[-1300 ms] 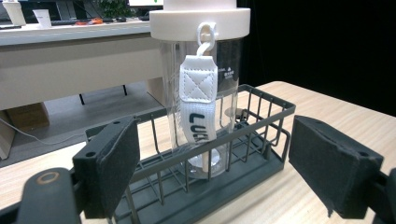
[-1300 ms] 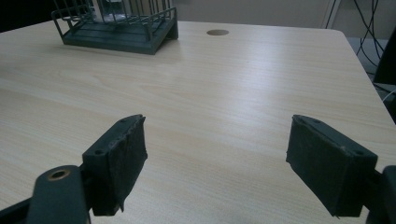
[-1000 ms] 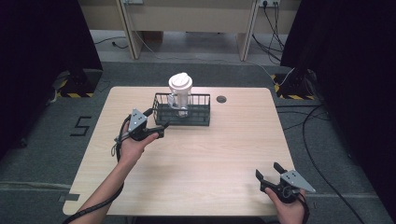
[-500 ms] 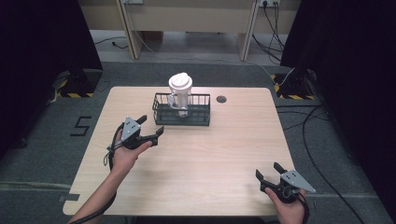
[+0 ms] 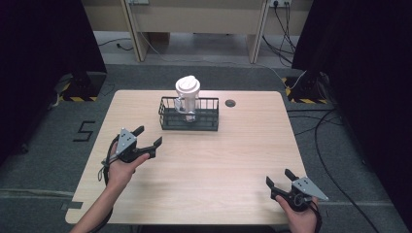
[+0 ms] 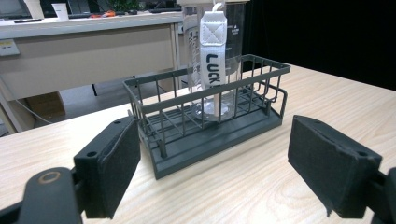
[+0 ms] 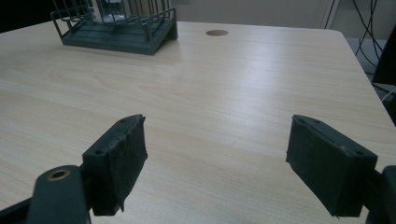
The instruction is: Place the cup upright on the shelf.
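Both grippers are black. The left gripper (image 5: 147, 137), at the left of the high view, carries a grey three-cornered plate and trails a black cable by the wrist. The right gripper (image 5: 278, 179), lower right, bears a like plate. The fingers (image 6: 115, 164) are blocky, faced with dark fabric pads frayed at the edges, each with a small screw hole; a brass-ringed hole sits lower left. Forearms are bare, no sleeves.

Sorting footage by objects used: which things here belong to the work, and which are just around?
In the work:
- bottle
- wire basket holding it
- left tool, open, facing it

Just around:
- right tool, open
- table
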